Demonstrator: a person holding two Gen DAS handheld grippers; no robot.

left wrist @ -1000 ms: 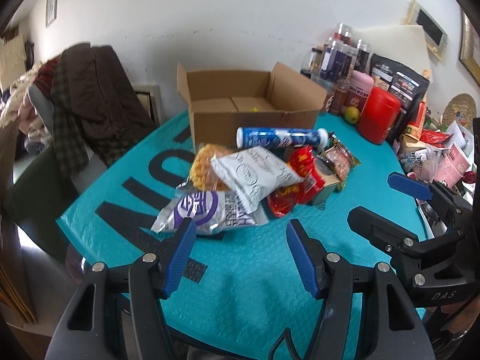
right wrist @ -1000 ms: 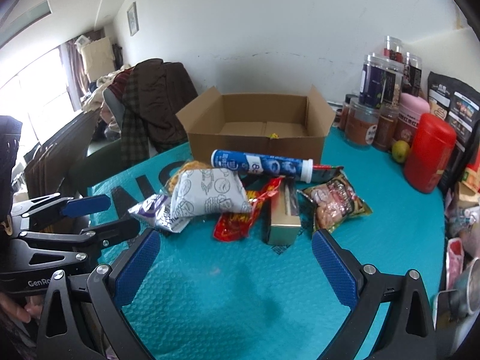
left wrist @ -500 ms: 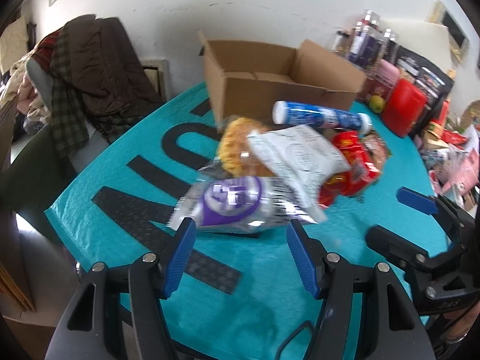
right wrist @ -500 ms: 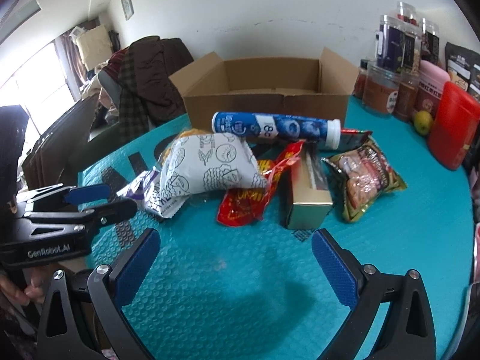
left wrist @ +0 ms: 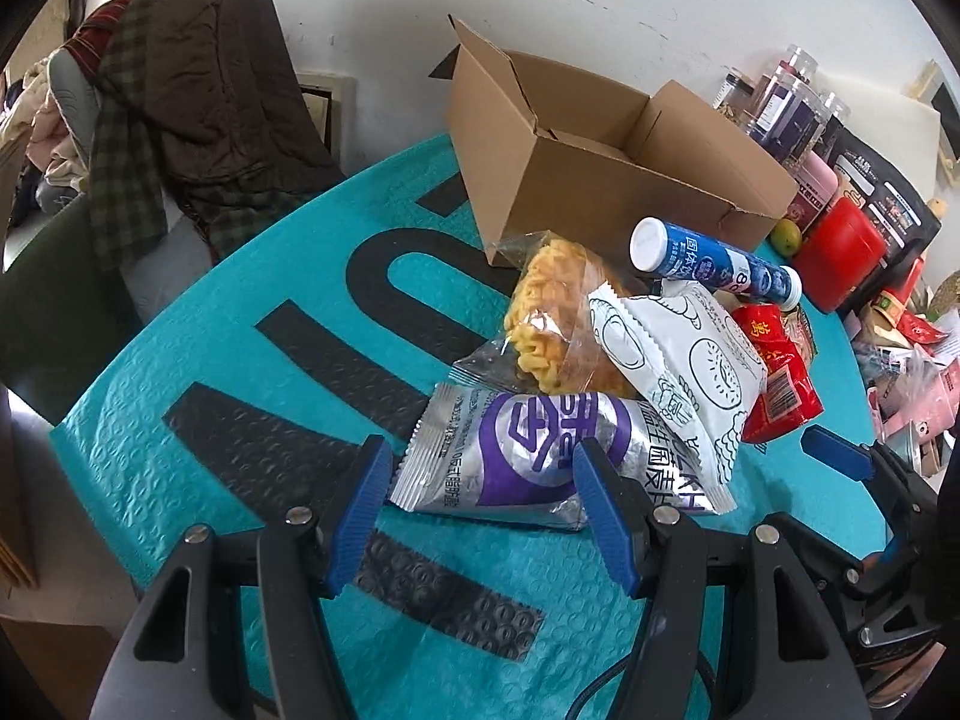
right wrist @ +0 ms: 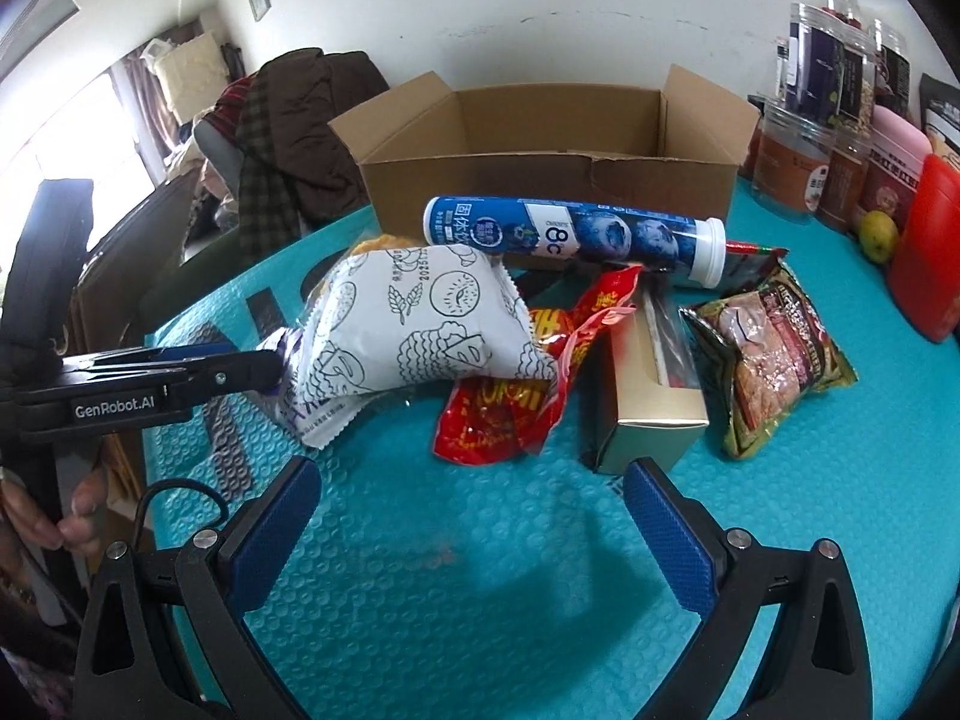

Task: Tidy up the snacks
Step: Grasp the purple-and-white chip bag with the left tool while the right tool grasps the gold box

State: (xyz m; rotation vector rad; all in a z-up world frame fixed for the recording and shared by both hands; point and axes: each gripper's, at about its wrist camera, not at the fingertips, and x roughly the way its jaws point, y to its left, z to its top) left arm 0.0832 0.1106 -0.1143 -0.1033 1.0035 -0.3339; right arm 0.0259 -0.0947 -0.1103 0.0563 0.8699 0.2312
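A pile of snacks lies on the teal mat (left wrist: 240,420): a silver-purple packet (left wrist: 528,450), a white packet with line drawings (left wrist: 678,354) (right wrist: 414,318), a clear bag of yellow noodles (left wrist: 552,312), a blue tube (right wrist: 570,234) (left wrist: 708,261), a red packet (right wrist: 516,396), a gold box (right wrist: 654,396) and a brown-green packet (right wrist: 774,354). An open cardboard box (right wrist: 540,150) (left wrist: 600,180) stands behind them. My left gripper (left wrist: 483,510) is open, its fingers either side of the silver-purple packet's near edge. My right gripper (right wrist: 474,528) is open and empty, in front of the red packet.
Jars (right wrist: 828,72), a red canister (right wrist: 924,252) and a green fruit (right wrist: 877,235) stand at the right. A chair draped with dark clothes (left wrist: 198,102) stands beyond the table's left edge. More clutter lies at the far right (left wrist: 912,360).
Both grippers have moved forward to the snack pile. The left gripper's fingers now flank the silver-purple packet. Both stay open.
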